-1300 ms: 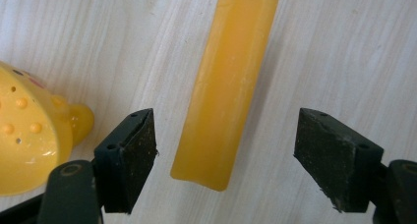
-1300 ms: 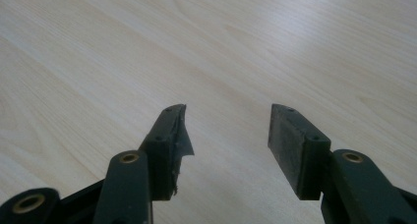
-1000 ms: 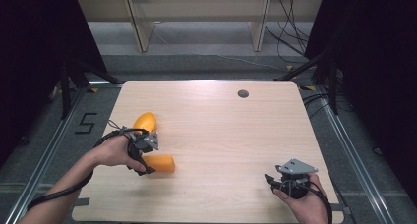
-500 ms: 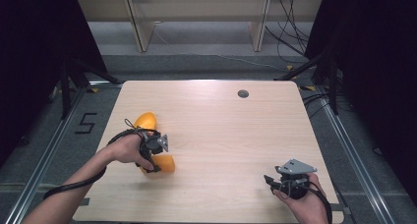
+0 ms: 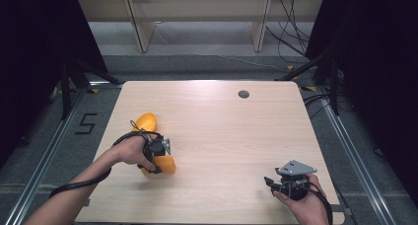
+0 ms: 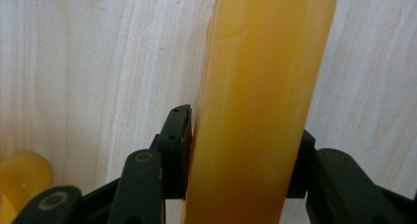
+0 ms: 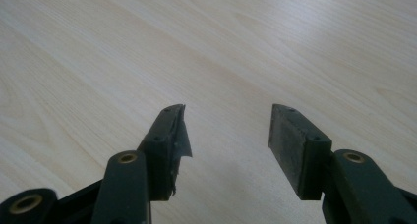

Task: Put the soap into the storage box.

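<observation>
Two orange, waxy-looking pieces lie on the left of the wooden table [image 5: 222,121]. The nearer orange piece [image 5: 166,166] [image 6: 265,62] stands between the jaws of my left gripper [image 5: 158,162] [image 6: 243,135]. Those jaws have just been closing, and both pads now press on its sides. The other orange piece [image 5: 145,121] [image 6: 19,177] lies just behind the left hand, untouched. My right gripper [image 5: 270,181] [image 7: 228,130] rests at the table's near right, jaws open over bare wood with nothing between them.
A small round dark hole [image 5: 243,93] sits near the table's far edge. Wooden shelf legs [image 5: 138,22] and cables [image 5: 296,37] stand behind the table. A "5" marking [image 5: 86,122] is on the floor at the left.
My left gripper has come over the nearer orange piece, sunk a little and closed its jaws on it. The right hand has kept still.
</observation>
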The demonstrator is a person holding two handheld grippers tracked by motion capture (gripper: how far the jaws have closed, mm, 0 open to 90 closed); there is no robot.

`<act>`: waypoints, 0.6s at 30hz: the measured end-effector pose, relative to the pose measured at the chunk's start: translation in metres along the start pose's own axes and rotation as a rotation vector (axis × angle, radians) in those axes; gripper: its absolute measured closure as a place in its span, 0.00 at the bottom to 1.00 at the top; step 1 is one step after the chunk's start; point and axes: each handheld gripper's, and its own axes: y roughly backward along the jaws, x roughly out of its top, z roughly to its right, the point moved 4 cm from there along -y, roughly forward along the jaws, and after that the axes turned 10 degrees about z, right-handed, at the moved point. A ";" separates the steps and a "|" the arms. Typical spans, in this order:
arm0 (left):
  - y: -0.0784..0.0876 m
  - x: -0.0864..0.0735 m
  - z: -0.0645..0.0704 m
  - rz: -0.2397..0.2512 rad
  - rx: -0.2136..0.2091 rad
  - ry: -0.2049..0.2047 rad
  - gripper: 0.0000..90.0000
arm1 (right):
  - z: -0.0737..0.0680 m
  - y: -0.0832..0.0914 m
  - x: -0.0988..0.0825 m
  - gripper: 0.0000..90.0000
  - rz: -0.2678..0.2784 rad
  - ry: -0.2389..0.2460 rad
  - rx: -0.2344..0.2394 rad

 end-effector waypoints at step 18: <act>0.017 -0.005 0.006 0.129 0.122 0.662 0.67 | 0.000 -0.001 0.001 0.53 0.011 -0.009 -0.001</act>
